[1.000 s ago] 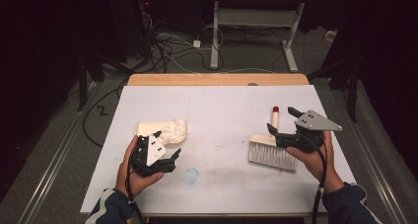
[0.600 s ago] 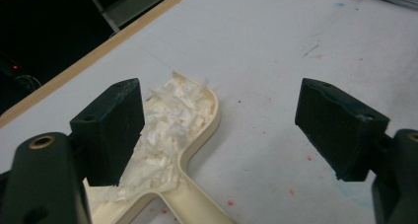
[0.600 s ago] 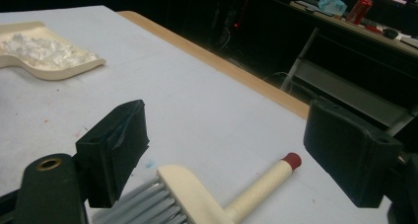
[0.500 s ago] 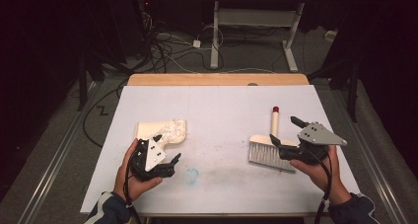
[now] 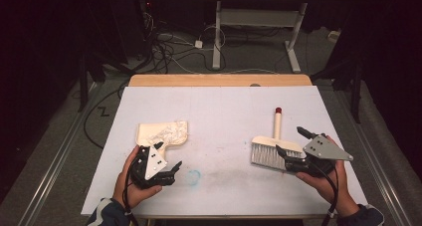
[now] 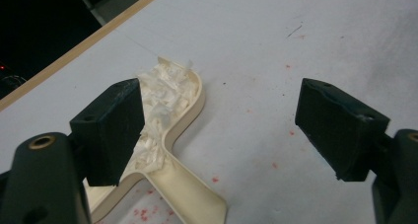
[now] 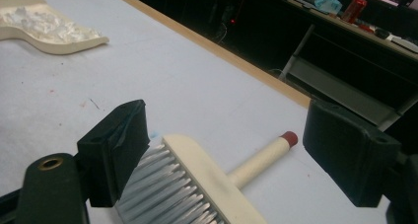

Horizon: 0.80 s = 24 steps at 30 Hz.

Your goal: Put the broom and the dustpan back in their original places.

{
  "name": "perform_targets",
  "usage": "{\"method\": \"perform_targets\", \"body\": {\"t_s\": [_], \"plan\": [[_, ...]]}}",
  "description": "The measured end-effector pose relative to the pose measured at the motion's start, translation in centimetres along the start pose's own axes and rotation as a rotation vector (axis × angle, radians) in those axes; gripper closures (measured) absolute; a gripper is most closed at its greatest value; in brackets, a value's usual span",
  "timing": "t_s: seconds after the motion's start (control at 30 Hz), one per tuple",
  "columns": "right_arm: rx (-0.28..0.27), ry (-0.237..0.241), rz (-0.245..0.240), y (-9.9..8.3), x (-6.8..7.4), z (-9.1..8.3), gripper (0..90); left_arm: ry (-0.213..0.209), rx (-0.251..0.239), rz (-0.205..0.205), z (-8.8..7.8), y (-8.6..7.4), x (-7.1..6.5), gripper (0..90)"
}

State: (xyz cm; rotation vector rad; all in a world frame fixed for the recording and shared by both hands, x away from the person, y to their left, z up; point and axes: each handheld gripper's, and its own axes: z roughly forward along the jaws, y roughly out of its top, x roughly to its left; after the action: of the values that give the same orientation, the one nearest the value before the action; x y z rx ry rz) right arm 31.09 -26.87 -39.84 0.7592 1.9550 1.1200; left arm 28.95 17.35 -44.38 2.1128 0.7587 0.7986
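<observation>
Lying flat, brush [image 5: 271, 147] handle pointing away, bristles toward the person

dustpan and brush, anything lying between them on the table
No object: in the high view, bare white tabletop separates the dustpan from the brush.

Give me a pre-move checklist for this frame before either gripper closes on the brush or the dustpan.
1. Left gripper jaws open: ok.
2. Right gripper jaws open: ok.
3. Dustpan flat on the table, white scraps inside: ok.
4. Dustpan handle centred between the left jaws: not ok, it lies toward the left jaw.
5. Brush lying flat, bristles toward the person, free of the right jaws: ok.
6. Brush handle between the right jaws: ok.
</observation>
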Motion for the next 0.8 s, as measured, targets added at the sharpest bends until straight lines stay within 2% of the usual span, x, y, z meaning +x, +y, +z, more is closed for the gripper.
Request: {"method": "perform_targets", "body": {"t_s": [0.2,0.3,0.37,0.43,0.57,0.63,0.8], "plan": [[0.006,0.008,-0.005,-0.9,0.2,-0.3,18.4,0.001,0.018,0.005,-0.1,-0.7,-0.2,17.7],[0.029,0.017,0.006,-1.5,0.2,-0.1,19.4,-0.005,0.029,-0.002,-0.1,-1.1,-0.2,17.7],[0.055,0.028,0.007,-2.0,0.3,0.1,23.2,-0.007,0.040,0.002,0.0,-1.3,-0.3,17.7],[0.100,0.075,0.044,-3.2,0.5,0.5,25.7,-0.016,0.048,0.004,0.0,-1.6,-0.4,17.7],[0.199,0.122,0.011,-5.0,1.4,1.2,25.2,-0.028,0.067,0.020,0.2,-1.8,-0.7,17.7],[0.234,0.112,-0.007,-5.6,1.6,1.5,24.8,-0.033,0.069,0.021,0.3,-1.8,-0.8,17.7],[0.311,0.054,0.004,-6.7,0.9,2.4,26.0,-0.037,0.072,0.023,0.3,-1.8,-1.0,17.7]]}}
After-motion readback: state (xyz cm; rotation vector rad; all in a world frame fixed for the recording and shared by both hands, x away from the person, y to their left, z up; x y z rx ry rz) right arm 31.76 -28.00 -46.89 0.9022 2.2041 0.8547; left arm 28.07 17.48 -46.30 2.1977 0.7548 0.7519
